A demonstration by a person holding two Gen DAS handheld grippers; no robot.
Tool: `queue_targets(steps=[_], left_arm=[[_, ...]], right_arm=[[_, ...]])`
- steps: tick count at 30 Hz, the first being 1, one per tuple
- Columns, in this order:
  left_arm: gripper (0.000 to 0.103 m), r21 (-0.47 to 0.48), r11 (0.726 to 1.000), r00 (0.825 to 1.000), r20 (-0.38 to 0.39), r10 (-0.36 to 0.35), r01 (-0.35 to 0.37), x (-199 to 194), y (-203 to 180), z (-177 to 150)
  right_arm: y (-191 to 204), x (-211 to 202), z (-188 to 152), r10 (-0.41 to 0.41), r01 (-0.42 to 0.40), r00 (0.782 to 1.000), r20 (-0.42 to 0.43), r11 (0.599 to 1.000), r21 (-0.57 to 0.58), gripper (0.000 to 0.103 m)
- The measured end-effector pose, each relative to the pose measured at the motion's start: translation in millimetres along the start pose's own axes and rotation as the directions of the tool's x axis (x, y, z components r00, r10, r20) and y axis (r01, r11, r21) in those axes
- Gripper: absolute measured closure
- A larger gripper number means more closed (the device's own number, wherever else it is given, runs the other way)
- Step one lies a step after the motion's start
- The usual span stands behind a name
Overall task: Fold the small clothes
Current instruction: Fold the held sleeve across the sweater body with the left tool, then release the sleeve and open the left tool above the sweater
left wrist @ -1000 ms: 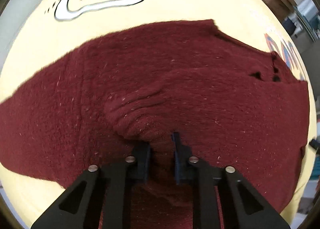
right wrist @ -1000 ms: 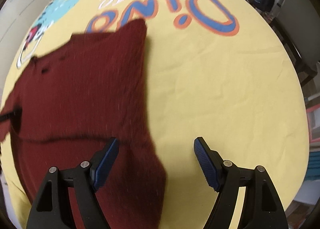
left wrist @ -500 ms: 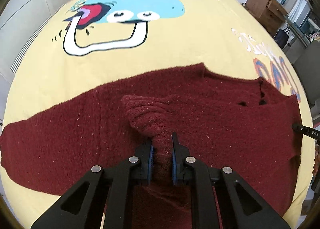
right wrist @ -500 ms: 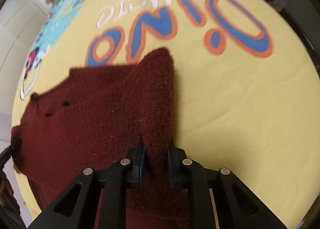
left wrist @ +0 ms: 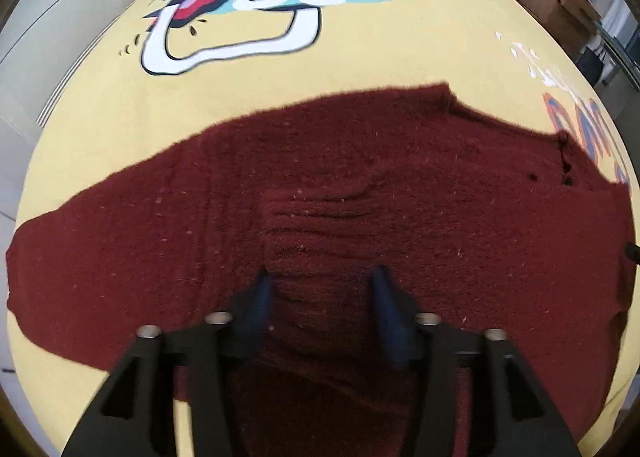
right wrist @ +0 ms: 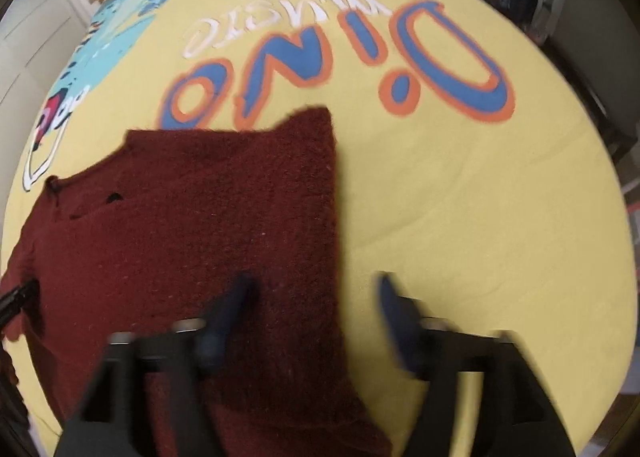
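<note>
A yellow bedsheet (left wrist: 360, 69) printed with a turquoise cartoon dinosaur and blue-and-orange lettering fills both views, and a dark red knitted sweater (left wrist: 360, 185) lies spread across the middle and lower part of the left-wrist frame and over the left half of the right-wrist frame. At bottom centre of the left view, the left gripper (left wrist: 322, 281) is opening, a ribbed fold of knit between its parted blue pads. The right gripper (right wrist: 312, 285), bottom centre of its view, is also opening, straddling the sweater's right edge.
</note>
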State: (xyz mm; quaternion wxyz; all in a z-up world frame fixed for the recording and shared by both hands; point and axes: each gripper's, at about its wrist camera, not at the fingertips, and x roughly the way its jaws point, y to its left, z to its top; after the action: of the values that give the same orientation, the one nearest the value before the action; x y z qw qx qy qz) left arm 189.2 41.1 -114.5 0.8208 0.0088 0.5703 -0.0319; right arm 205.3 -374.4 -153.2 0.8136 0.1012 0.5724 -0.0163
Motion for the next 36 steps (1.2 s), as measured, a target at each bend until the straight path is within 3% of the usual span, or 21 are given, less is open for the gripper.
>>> queue_targets(steps=[2,4,5,8,10,14,19,22,29,36], left_arm=[[0.015,-0.004,1.0,0.999,0.03,-0.022,0.022,-13.0,-3.6,1.6],[0.001,0.006,0.999,0.996,0.066,-0.053,0.053,-27.4,-12.2,2.7],[0.001,0.016,0.998,0.994,0.088,-0.065,0.064,-34.0,-19.3,2.2],[0.001,0.076,0.994,0.99,0.112,-0.09,0.082,-43.4,-44.1,-0.1],[0.001,0.124,0.991,0.988,0.134,-0.071,0.054,-38.9,-60.3,-0.8],[0.001,0.174,0.983,0.987,0.135,-0.083,0.058,-15.2,-79.1,-11.8],[0.001,0.193,0.981,0.995,0.09,-0.047,0.029,20.0,-90.6,-25.6],[0.001,0.182,0.983,0.998,0.064,-0.01,-0.002,37.9,-80.3,-31.9],[0.001,0.14,0.99,0.997,0.071,0.004,-0.014,41.3,-37.9,-35.0],[0.001,0.135,0.991,0.996,0.084,0.009,-0.02,45.8,-38.5,-35.3]], right_arm=[[9.1,-17.8,-2.8,0.023,-0.021,0.998,0.06,0.999,-0.032,0.02],[24.5,-36.3,-7.2,0.032,-0.023,0.992,0.12,0.997,-0.077,0.008],[33.2,-42.9,-9.6,0.035,-0.021,0.99,0.138,0.995,-0.099,0.001],[61.7,-59.0,-18.7,0.052,-0.025,0.982,0.179,0.989,-0.148,0.001],[81.3,-62.3,-26.0,0.065,-0.029,0.979,0.194,0.982,-0.185,0.001],[120.8,-44.6,-46.8,0.048,0.002,0.982,0.182,0.965,-0.263,0.001],[138.7,-6.2,-68.6,0.006,0.035,0.99,0.143,0.958,-0.283,0.001],[132.8,17.5,-75.1,-0.052,0.082,0.993,0.109,0.955,-0.286,0.001],[76.5,16.6,-67.5,-0.073,0.09,0.992,0.104,0.981,-0.17,0.001],[69.5,24.4,-71.1,-0.051,0.065,0.995,0.084,0.983,-0.174,0.001]])
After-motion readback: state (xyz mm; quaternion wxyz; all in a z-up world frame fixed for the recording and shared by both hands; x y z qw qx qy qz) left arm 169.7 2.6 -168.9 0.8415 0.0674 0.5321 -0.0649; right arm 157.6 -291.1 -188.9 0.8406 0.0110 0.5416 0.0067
